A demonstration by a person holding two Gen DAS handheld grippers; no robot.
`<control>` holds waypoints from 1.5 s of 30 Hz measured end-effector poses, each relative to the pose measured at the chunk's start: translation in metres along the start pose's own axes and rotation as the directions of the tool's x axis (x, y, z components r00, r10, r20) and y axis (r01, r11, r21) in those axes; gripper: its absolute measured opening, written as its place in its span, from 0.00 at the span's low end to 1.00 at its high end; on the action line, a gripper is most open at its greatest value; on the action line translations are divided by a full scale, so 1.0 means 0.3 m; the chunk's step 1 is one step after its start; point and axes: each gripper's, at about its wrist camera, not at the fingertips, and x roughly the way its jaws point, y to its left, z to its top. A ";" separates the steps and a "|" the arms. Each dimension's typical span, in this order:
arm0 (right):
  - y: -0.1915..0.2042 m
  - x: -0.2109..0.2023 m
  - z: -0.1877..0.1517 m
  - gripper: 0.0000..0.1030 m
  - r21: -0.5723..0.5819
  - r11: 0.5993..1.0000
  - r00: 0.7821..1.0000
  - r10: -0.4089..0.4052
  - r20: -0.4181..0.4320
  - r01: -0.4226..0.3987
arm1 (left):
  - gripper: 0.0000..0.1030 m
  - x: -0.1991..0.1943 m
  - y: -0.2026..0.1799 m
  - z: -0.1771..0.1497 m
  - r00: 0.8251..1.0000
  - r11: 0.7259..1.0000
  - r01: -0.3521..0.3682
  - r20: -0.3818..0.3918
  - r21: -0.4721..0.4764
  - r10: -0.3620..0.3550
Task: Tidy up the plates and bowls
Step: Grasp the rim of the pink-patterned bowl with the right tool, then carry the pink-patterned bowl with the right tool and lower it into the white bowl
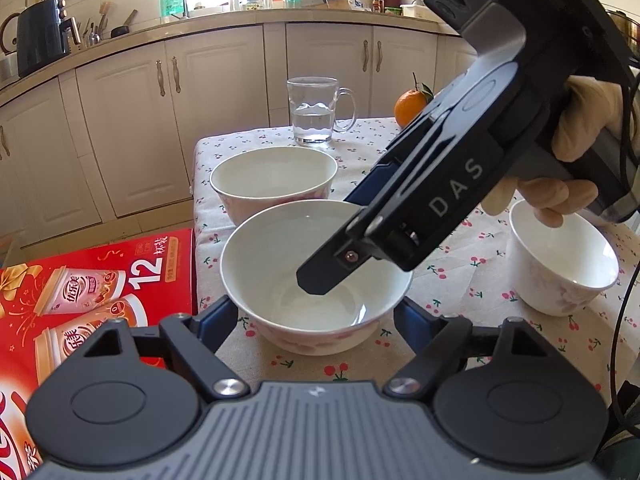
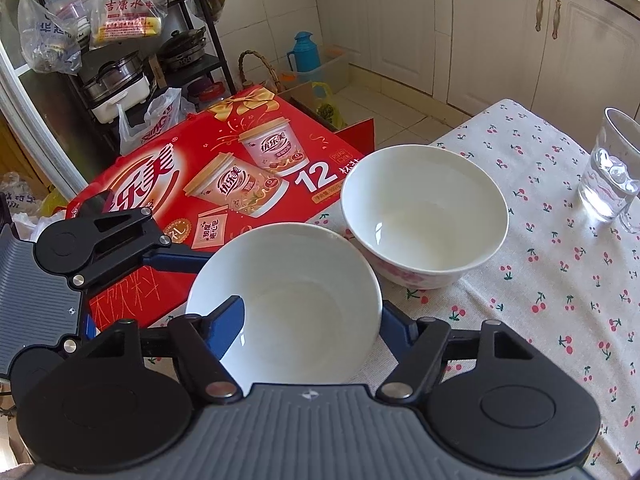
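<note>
In your left wrist view, the near bowl (image 1: pixel 316 280) sits on the cherry-print tablecloth (image 1: pixel 460 344) between your left gripper (image 1: pixel 316 316)'s wide-open fingers, which hold nothing; keep it level and centred before closing. The right gripper (image 1: pixel 320 280) slants down from upper right, one finger inside the bowl. In your right wrist view, the right gripper (image 2: pixel 308 312) straddles the bowl's wall (image 2: pixel 372 320), apparently not yet clamped; close gently. The second bowl (image 2: pixel 424 216) stands just behind.

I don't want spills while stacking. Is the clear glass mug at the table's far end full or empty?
Partly filled: the clear glass mug stands upright on the cherry-print tablecloth, with a water line roughly halfway up its wall.
</note>
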 end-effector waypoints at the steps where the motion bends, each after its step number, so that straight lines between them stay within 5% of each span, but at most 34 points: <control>1: 0.000 -0.004 0.000 0.75 -0.001 1.000 1.000 -0.001 0.002 0.001 | 0.82 -0.002 -0.003 0.003 1.000 1.000 0.000 0.000 0.004 0.000; 22: 0.063 -0.208 -0.104 0.75 -0.005 1.000 1.000 -0.010 0.029 0.011 | 0.82 -0.138 -0.138 0.045 0.999 0.996 0.054 -0.010 0.073 -0.053; 45: 0.065 -0.486 -0.356 0.76 0.083 0.995 0.993 -0.066 0.101 0.058 | 0.82 -0.229 -0.401 0.088 0.988 0.967 0.149 -0.003 0.205 -0.152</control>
